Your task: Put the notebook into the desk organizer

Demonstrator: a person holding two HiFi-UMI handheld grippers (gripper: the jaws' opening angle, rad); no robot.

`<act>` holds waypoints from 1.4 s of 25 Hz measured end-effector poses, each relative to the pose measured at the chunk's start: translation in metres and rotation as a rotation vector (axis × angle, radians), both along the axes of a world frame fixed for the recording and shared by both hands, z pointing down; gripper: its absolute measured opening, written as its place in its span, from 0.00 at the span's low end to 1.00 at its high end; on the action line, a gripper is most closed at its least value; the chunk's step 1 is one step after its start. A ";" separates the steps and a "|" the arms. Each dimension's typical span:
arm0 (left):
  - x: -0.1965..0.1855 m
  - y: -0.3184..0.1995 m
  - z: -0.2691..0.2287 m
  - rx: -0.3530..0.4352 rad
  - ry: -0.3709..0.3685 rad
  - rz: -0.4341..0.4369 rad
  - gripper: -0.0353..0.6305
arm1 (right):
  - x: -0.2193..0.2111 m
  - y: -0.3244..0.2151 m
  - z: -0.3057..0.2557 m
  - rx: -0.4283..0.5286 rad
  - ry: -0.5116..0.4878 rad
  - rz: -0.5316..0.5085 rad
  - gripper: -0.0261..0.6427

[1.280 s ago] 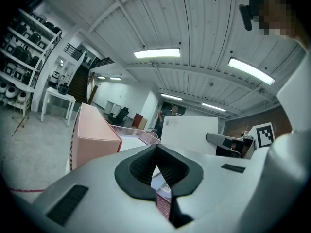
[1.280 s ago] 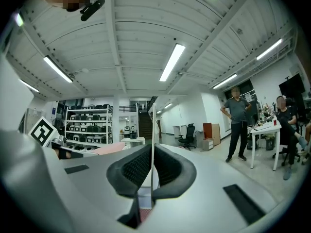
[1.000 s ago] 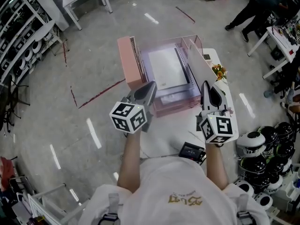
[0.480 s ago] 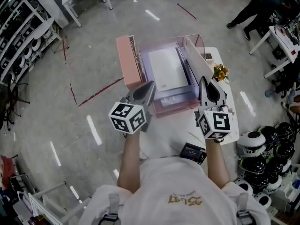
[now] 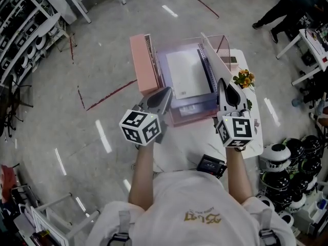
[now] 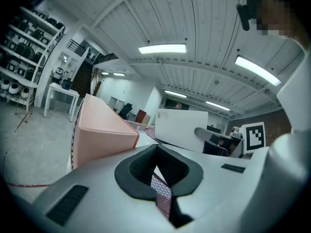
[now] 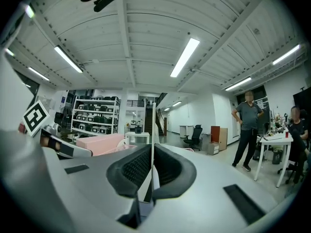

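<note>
I am working the placing step, and judging from here it is nearly done: the notebook is lying flat, face up, on the top tray of the organizer, with its spiral along the three o'clock edge. My right gripper is pressed together on a thin white panel that is standing on edge just beside that spiral and running off toward eleven o'clock. I am taking it for the notebook's lifted cover, though it may be a wall of the organizer. To do this well, I am planning to lower that panel slowly toward nine o'clock until it is resting flat, then release without dragging the notebook off the tray. My left gripper is hovering at the organizer's seven o'clock corner beside the pink box, with its jaws drawn together and only a slit between them. Pink mesh is showing in that slit, but I cannot tell whether it is nipped. The notebook is sitting at ten o'clock from the right gripper and one o'clock from the left, near both, on the desk
</note>
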State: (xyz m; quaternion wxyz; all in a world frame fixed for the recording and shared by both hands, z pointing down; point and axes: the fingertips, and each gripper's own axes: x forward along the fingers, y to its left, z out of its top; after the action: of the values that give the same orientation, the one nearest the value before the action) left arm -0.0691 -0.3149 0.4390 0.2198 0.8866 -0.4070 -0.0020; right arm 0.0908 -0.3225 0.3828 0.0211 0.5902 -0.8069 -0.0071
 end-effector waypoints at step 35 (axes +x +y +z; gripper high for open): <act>-0.003 0.001 0.001 -0.002 0.011 0.000 0.08 | -0.055 0.000 0.044 -0.157 0.093 -0.265 0.15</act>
State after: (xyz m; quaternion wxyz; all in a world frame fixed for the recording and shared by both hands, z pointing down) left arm -0.0718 -0.3142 0.4403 0.2229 0.8864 -0.4058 -0.0062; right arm 0.0357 -0.3228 0.4269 0.1034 0.4741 -0.8740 0.0262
